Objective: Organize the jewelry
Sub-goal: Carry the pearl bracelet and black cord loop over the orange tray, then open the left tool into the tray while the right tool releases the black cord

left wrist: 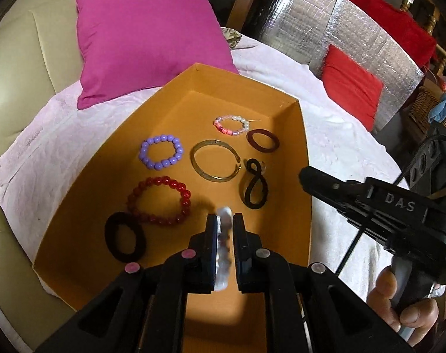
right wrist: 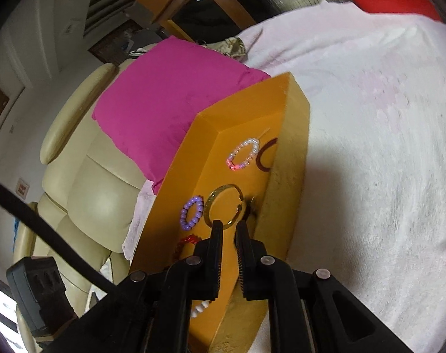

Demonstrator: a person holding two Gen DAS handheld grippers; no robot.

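An orange box [left wrist: 299,153] lies on a white bed cover and holds jewelry: a purple bead bracelet [left wrist: 161,152], a red bead bracelet [left wrist: 161,201], a gold bangle [left wrist: 215,160], a pink-and-white bead bracelet [left wrist: 231,125], a maroon hair tie [left wrist: 262,140], a twisted black tie [left wrist: 253,185] and a dark hair tie [left wrist: 124,236]. My left gripper [left wrist: 225,223] is shut on a white bead bracelet [left wrist: 224,250] above the box's near end. My right gripper [right wrist: 229,229] is empty, its jaws a narrow gap apart, over the box's right wall [right wrist: 293,158]; it shows in the left wrist view [left wrist: 306,176].
A magenta pillow [left wrist: 146,38] lies behind the box, against a cream leather headboard [left wrist: 26,67]. A red cushion [left wrist: 352,85] leans on a silver foil panel [left wrist: 325,23] at the back right. A black cable [right wrist: 46,235] and power strip [right wrist: 34,291] are at the left.
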